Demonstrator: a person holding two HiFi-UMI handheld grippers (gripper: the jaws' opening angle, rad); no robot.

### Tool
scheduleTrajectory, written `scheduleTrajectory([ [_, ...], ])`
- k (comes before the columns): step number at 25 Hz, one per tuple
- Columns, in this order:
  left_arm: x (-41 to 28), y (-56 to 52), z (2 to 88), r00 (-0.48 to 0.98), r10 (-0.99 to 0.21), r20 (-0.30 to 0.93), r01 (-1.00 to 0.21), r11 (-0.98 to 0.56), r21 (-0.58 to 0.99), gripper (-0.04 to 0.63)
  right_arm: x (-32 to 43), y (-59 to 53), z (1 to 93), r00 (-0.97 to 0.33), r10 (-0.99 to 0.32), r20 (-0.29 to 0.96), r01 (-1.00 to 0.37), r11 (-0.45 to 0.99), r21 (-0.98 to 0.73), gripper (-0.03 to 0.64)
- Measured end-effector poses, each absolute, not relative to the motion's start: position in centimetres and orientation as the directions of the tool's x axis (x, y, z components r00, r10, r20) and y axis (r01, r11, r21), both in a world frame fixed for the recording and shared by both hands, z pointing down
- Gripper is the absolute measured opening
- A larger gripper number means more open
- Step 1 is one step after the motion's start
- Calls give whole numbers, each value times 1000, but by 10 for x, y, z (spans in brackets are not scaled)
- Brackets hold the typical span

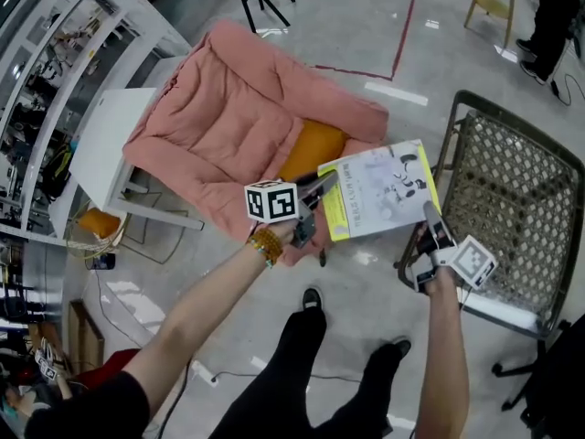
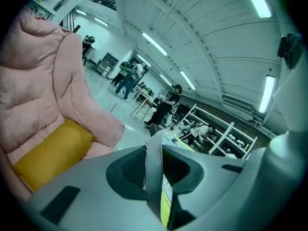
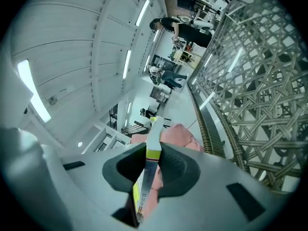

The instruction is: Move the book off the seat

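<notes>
The book [image 1: 379,190], thin, white-covered with yellow edges, hangs flat in the air between the pink padded seat [image 1: 238,117] and a wicker chair [image 1: 512,208]. My left gripper [image 1: 322,187] is shut on its left edge, and my right gripper [image 1: 428,214] is shut on its near right edge. In the left gripper view the book [image 2: 161,177] runs edge-on between the jaws, with the seat [image 2: 43,81] and its yellow cushion [image 2: 50,153] to the left. In the right gripper view the book [image 3: 150,150] is clamped edge-on beside the wicker chair [image 3: 260,105].
A yellow cushion [image 1: 311,149] lies on the pink seat. A white table [image 1: 105,144] stands left of the seat, with shelving [image 1: 46,80] beyond. The person's legs and shoes [image 1: 311,298] are below the book. A wooden stool [image 1: 498,3] and people stand far off.
</notes>
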State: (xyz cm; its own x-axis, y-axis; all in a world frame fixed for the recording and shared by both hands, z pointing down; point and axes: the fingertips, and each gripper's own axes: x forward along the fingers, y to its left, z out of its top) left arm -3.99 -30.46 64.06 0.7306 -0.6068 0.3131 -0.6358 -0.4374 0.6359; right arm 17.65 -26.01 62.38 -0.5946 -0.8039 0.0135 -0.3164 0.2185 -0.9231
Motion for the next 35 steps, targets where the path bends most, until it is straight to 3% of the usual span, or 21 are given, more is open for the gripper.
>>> scheduleTrajectory([
  [5,-6,-298,638,745,-595,302,-621,-452,640,72,232,-245,646,-522,-828,207,-506,105,-856,75],
  [10,26,-300,636,761,-577,295,-604,-468,645,72,241,-246,616,-559,-829,25,-342,203,-917,74],
  [18,74,-302,625,791,-538,292,-582,-511,633,72,292,-232,619,-492,-868,69,-389,148,-910,74],
  [26,118,-305,622,812,-505,293,-562,-540,627,72,329,-227,610,-468,-884,21,-357,167,-919,74],
  [31,149,-308,622,827,-478,296,-546,-557,625,72,366,-220,626,-410,-905,113,-421,78,-904,74],
  [35,173,-309,625,836,-454,308,-538,-573,618,72,382,-218,619,-413,-910,36,-378,135,-916,74],
])
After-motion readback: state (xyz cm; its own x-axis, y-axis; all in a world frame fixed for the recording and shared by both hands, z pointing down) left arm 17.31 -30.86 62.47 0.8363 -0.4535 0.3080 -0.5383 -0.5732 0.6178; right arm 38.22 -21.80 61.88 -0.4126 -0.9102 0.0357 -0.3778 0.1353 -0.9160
